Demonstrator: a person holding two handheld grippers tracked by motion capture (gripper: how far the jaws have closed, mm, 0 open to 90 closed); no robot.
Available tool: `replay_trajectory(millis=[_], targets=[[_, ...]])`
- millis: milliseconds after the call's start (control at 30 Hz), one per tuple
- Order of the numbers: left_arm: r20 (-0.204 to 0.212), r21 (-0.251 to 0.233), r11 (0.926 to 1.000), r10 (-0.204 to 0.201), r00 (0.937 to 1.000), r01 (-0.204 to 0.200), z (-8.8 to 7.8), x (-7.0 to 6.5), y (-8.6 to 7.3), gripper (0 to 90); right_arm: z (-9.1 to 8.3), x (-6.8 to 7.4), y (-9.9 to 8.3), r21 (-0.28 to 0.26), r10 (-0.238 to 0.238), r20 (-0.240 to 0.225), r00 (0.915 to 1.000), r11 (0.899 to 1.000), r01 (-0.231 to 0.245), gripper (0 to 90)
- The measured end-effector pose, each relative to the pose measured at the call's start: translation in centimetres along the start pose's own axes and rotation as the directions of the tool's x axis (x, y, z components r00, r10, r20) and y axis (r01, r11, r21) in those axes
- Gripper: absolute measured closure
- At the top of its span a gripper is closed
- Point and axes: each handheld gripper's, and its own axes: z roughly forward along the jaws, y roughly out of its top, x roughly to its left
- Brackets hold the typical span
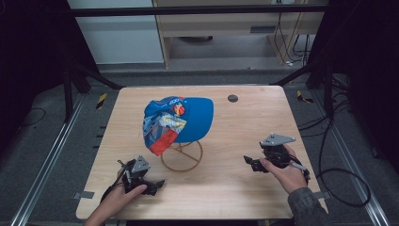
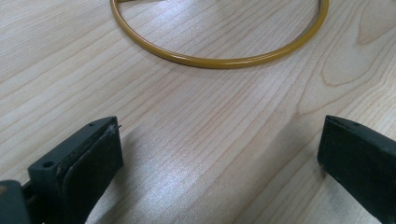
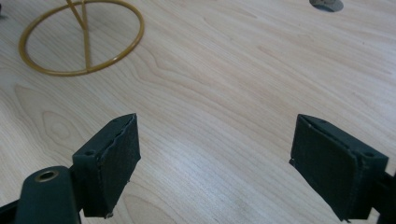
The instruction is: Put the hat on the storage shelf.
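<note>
A blue cap [image 1: 181, 120] with a colourful printed panel hangs on a yellow wire stand whose round base ring [image 1: 182, 157] rests on the wooden table [image 1: 235, 141]. My left gripper [image 1: 160, 183] lies low at the table's front left, open, with bare wood between its jaws; the base ring [image 2: 219, 58] curves just ahead of it. At the front right, my right gripper [image 1: 247, 160] is held by a hand just above the table, open, pointing left toward the stand. The base ring [image 3: 81, 39] and its upright wire appear at the upper left of the right gripper view.
A small dark round disc [image 1: 232, 98] sits in the tabletop at the back right, also seen as a disc [image 3: 326, 4] in the right gripper view. Black frame bars and cables surround the table. Bits of grey tape [image 1: 83, 195] mark the front corners.
</note>
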Motion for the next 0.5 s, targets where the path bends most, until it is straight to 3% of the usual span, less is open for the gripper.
replay_trajectory(millis=[500], targets=[[0.000,0.000,1.0000,0.000,1.0000,0.000,0.0,0.0,0.0,0.0,2.2,0.7,-1.7,0.011,0.024,-0.010,0.9997,1.000,-0.024,15.4]])
